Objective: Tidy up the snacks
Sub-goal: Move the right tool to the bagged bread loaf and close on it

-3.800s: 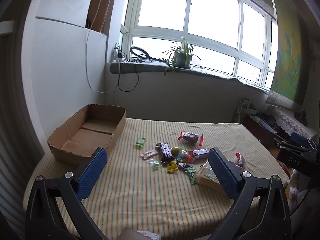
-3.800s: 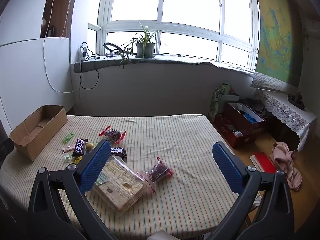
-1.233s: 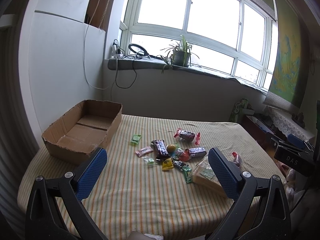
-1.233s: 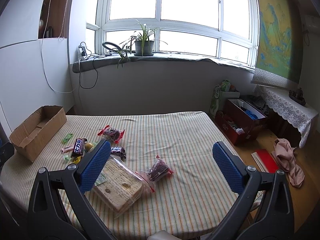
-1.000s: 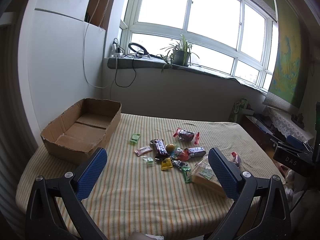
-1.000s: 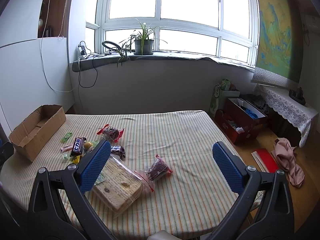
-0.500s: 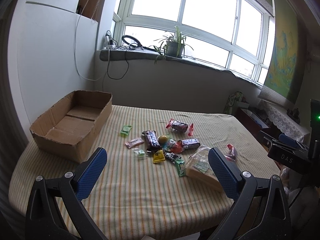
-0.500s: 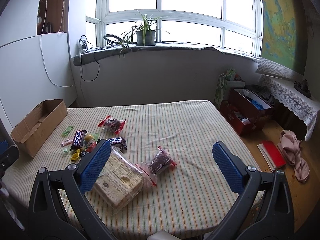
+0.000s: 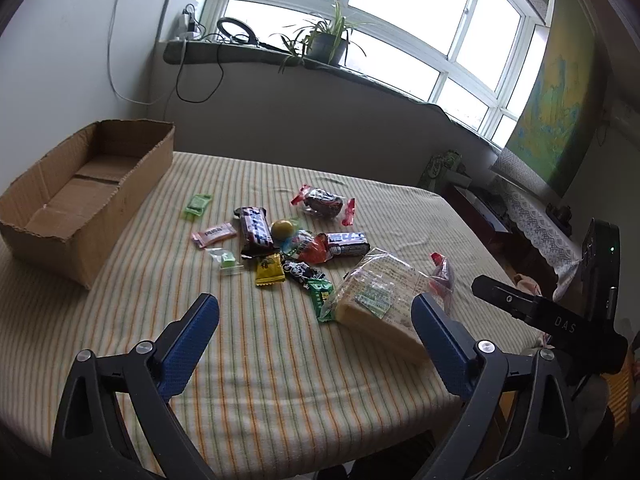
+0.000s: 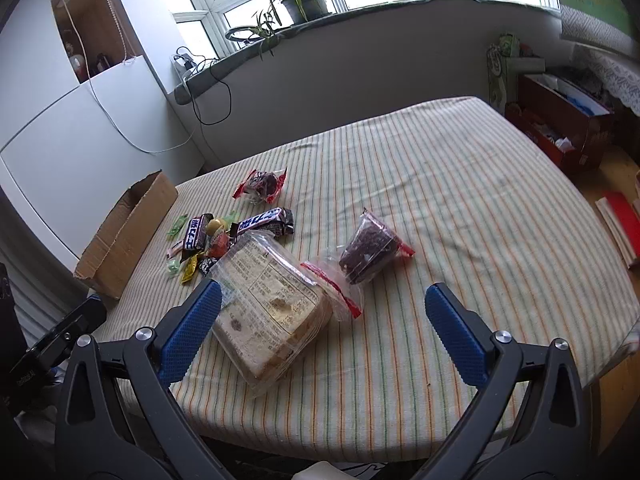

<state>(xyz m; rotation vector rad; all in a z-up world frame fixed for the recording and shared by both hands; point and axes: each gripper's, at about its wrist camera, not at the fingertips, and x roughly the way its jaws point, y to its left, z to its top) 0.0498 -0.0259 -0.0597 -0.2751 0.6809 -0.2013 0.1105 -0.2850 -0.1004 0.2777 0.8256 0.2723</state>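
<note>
Several snacks lie in a loose pile on the striped tablecloth (image 9: 248, 364): a bagged bread loaf (image 9: 376, 300), chocolate bars (image 9: 256, 226), small candies and a yellow ball (image 9: 281, 227). An open, empty cardboard box (image 9: 86, 188) stands at the table's left. My left gripper (image 9: 316, 336) is open and empty above the near table edge, short of the pile. My right gripper (image 10: 320, 320) is open and empty, just before the bread loaf (image 10: 268, 300) and a bag of dark snacks (image 10: 366, 250). The box (image 10: 128, 232) shows at the left in the right wrist view.
The other gripper's black body (image 9: 560, 320) reaches in at the right of the left wrist view. A windowsill with a potted plant (image 9: 324, 40) and cables runs behind the table. Red boxes (image 10: 560, 120) and items lie on the floor to the right.
Both grippers have moved forward and tilted down toward the table; the snacks now look larger and closer. The right gripper has swung left toward the bread loaf. Both stay open.
</note>
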